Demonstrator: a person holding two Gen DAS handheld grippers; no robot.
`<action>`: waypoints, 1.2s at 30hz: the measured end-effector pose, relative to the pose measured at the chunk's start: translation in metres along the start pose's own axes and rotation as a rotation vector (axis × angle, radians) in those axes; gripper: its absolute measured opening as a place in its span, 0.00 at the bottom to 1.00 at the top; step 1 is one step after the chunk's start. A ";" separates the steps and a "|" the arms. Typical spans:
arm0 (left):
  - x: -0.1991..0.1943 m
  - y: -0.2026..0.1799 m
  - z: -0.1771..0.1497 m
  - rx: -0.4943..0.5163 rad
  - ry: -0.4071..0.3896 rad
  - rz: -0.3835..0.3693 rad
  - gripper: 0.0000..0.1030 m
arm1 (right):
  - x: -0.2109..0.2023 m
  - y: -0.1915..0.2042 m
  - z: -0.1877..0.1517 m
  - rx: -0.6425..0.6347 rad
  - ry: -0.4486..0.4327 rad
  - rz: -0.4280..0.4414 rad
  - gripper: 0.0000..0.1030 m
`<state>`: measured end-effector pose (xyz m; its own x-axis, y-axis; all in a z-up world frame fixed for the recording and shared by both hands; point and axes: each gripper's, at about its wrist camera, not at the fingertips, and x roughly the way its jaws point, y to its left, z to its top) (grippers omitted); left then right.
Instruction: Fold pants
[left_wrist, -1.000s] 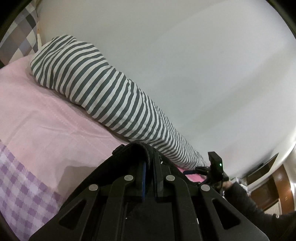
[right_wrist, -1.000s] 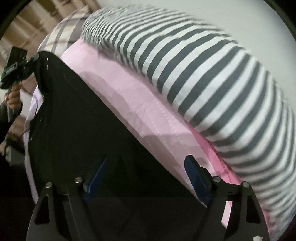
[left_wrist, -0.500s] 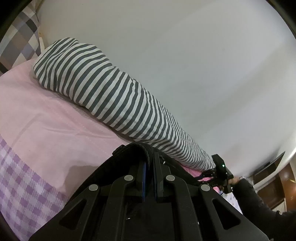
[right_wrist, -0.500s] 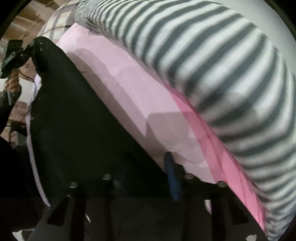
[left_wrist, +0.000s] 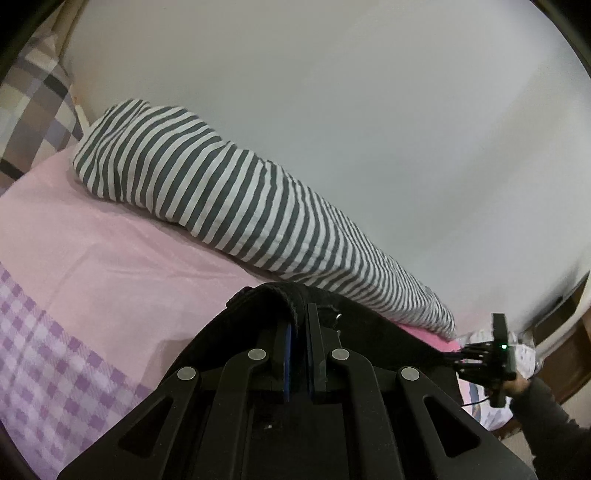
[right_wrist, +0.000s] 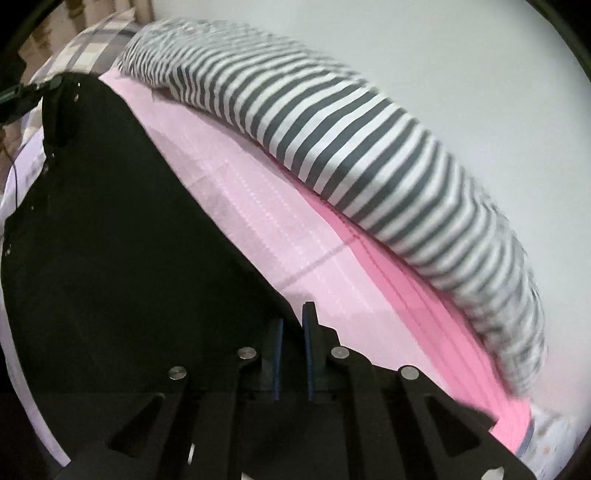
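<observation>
Left tool is pinched tight on the waistband edge of the black pants, and your right tool is clamped narrow on the far end of the same pants, so you've got both ends held over the pink bed sheet. Looks like the fold's barely started, nothing's doubled over yet. Striped bolster sits along the white wall, checkered pillow in the corner.

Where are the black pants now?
The pants lie on the pink sheet, in front of the striped bolster along the wall. The left hand-held gripper and the right hand-held gripper each pinch an edge.
</observation>
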<state>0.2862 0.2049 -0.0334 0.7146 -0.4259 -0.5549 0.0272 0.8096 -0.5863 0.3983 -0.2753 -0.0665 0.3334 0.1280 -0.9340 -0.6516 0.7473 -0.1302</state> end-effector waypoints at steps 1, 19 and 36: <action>-0.005 -0.001 -0.002 0.004 0.001 -0.005 0.06 | -0.008 0.003 -0.006 0.014 -0.012 -0.021 0.07; -0.096 0.011 -0.121 0.094 0.170 0.058 0.07 | -0.062 0.123 -0.150 0.324 -0.049 -0.056 0.06; -0.080 0.016 -0.190 0.171 0.364 0.324 0.16 | -0.034 0.142 -0.171 0.421 -0.007 -0.061 0.12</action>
<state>0.0969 0.1753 -0.1106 0.4163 -0.2307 -0.8795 -0.0192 0.9648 -0.2622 0.1775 -0.2848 -0.1102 0.3681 0.0789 -0.9265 -0.2955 0.9546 -0.0361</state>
